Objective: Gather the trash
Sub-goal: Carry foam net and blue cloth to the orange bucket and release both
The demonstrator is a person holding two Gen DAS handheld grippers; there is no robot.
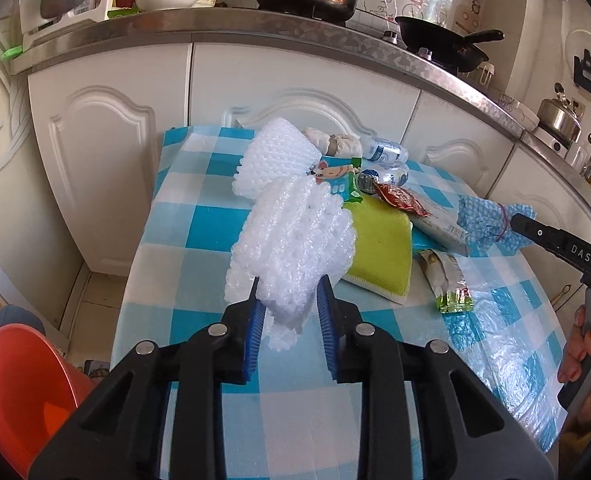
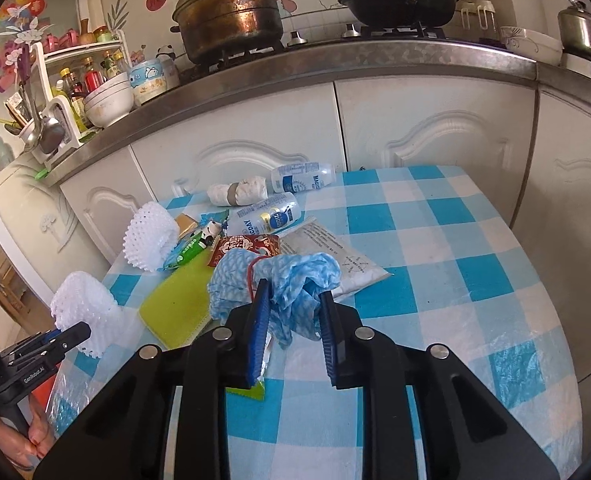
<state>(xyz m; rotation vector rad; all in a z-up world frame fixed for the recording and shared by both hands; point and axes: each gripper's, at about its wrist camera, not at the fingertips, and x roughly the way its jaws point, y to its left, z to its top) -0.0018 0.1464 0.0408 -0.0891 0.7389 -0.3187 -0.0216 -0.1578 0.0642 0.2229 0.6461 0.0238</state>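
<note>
Hand-held gripper on my left (image 1: 289, 300) is clenched on a white foam fruit net (image 1: 291, 240), its blue pads pinching the net's near end just above the checked worktop (image 1: 199, 224). From the left wrist view, a second foam net (image 1: 275, 152) lies behind it, with a green wet-wipe pack (image 1: 335, 180), two small white bottles (image 1: 385, 162), a red sachet (image 1: 399, 198) and a yellow-green sponge (image 1: 379, 256) crowded close by. An orange bin (image 1: 19, 384) stands low at the left, off the worktop's edge; I judge that is where the net should go, so my next move calls for a lift clear of the pile, then a swing left past that edge. From the right wrist view, my right hand-held gripper (image 2: 293, 304) is clamped on a crumpled blue cloth (image 2: 279, 276) with a red band, the wad bunched between its pads. A flat white packet (image 2: 335, 256) lies just behind it. Both grasps look made, so carrying comes next. Open cloth spreads to the right and near side; the cabinet doors (image 2: 435, 136) close off the far edge.
</note>
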